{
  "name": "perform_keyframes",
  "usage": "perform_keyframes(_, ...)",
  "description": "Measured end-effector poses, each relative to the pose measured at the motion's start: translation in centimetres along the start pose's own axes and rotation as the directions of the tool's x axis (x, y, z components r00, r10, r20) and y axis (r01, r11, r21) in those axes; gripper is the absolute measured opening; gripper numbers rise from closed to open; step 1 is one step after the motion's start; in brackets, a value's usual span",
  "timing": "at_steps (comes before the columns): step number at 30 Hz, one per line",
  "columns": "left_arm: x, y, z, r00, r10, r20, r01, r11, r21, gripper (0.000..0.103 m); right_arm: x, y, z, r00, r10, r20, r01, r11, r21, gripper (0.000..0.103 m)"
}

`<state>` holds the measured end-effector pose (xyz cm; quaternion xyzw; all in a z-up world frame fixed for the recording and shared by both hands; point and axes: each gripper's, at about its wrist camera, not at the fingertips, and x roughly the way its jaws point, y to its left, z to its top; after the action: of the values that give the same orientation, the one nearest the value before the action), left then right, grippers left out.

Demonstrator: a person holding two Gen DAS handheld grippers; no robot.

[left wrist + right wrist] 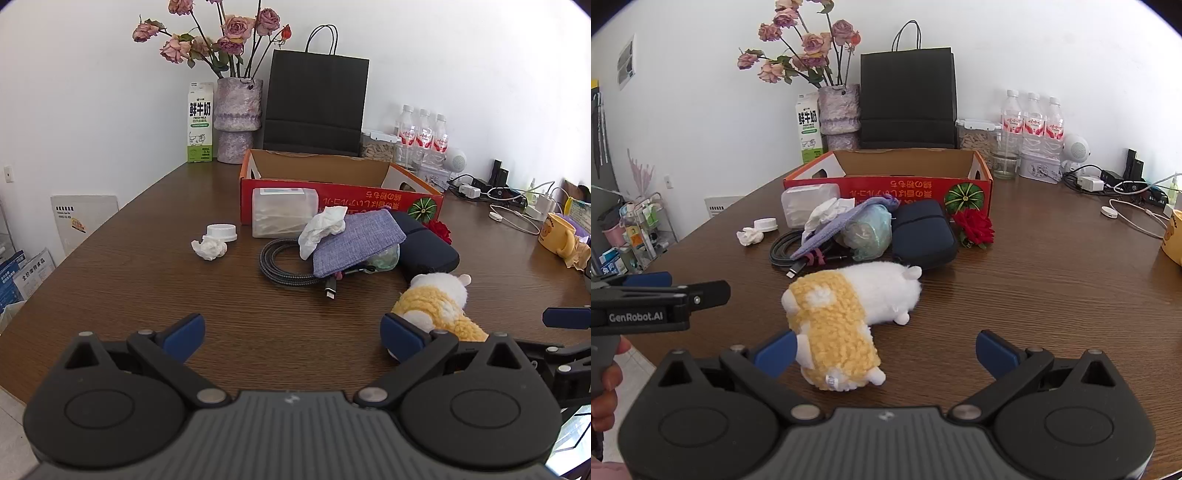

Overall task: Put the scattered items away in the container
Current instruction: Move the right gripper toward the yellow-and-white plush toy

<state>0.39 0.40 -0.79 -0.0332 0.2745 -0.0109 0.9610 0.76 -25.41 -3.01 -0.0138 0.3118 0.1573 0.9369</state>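
A red open cardboard box stands at the back of the brown table. In front of it lie a clear plastic case, crumpled tissues, a white lid, a coiled cable, a blue fabric pouch, a dark navy case, a green wrapped bundle and a red fabric rose. A yellow-and-white plush toy lies nearest. My left gripper is open over bare table. My right gripper is open, its left fingertip beside the plush's rear end.
A vase of dried roses, a milk carton, a black paper bag and water bottles stand along the back wall. Chargers and cables and a yellow mug are at the right.
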Motion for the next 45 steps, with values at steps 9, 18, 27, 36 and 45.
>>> perform_keyframes(9, -0.14, 0.25, 0.07, 1.0, 0.002, -0.001, -0.002, 1.0, -0.004, 0.103, -0.04, 0.02, 0.05, 1.0, -0.013, -0.003, 0.013, 1.0, 0.007, 0.103)
perform_keyframes(18, -0.18, 0.36, -0.02, 1.0, 0.003, -0.002, -0.003, 1.0, -0.006, 0.103, -0.13, -0.29, -0.04, 1.0, 0.0, -0.004, 0.0, 1.0, 0.021, 0.103)
perform_keyframes(27, -0.21, 0.51, -0.25, 1.0, 0.003, -0.003, -0.003, 1.0, -0.008, 0.103, -0.21, 0.05, -0.09, 1.0, 0.015, -0.001, -0.015, 1.0, 0.011, 0.103)
perform_keyframes(36, -0.31, 0.7, -0.46, 1.0, 0.009, -0.005, -0.01, 1.0, -0.013, 0.103, -0.31, 0.28, -0.12, 1.0, 0.014, -0.002, -0.014, 1.0, 0.002, 0.103)
perform_keyframes(45, -0.37, 0.94, -0.54, 1.0, 0.014, -0.009, -0.014, 1.0, -0.021, 0.103, -0.21, 0.65, -0.13, 1.0, 0.014, -0.007, -0.014, 1.0, -0.008, 0.103)
